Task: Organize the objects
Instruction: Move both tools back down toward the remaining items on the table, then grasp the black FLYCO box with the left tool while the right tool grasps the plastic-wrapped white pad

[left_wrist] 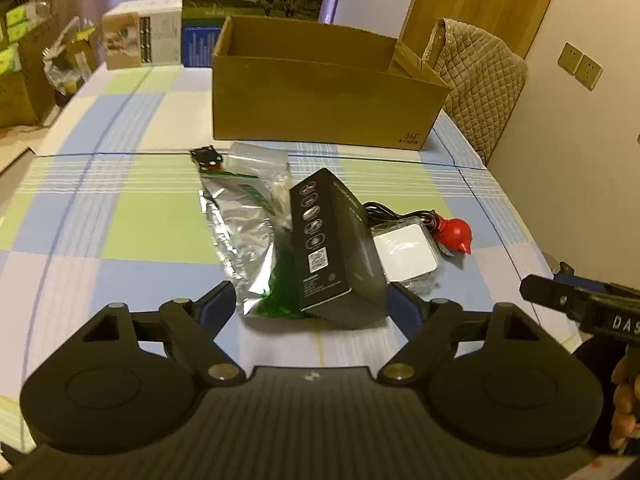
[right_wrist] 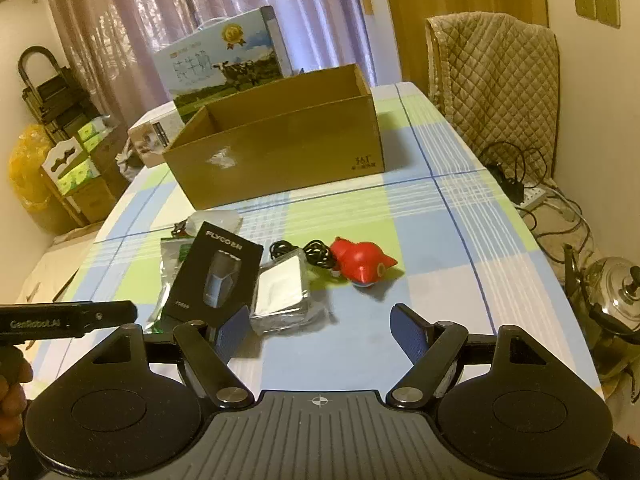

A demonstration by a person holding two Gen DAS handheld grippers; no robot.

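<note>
Your left gripper stands wide open and holds nothing; the near end of the one black box lies between its fingers, with a gap showing on each side. Your right gripper is also spread wide and empty, with its left blue pad just beside the near corner of the black box and the one clear-wrapped white packet. Taking the black box as landmark: its long axis runs from your grippers toward the one open cardboard carton, and in the left wrist view it stands tilted on its side edge. To its left, partly under it, lies one silver foil pouch with green print. To its right sits the white packet, touching it, then one coiled black cable, then one red bird-shaped toy, its beak pointing right and toward you. Beyond the pouch, on the carton side, lies one small black clip. All rest on the checked tablecloth. Past the carton stands one milk box.
</note>
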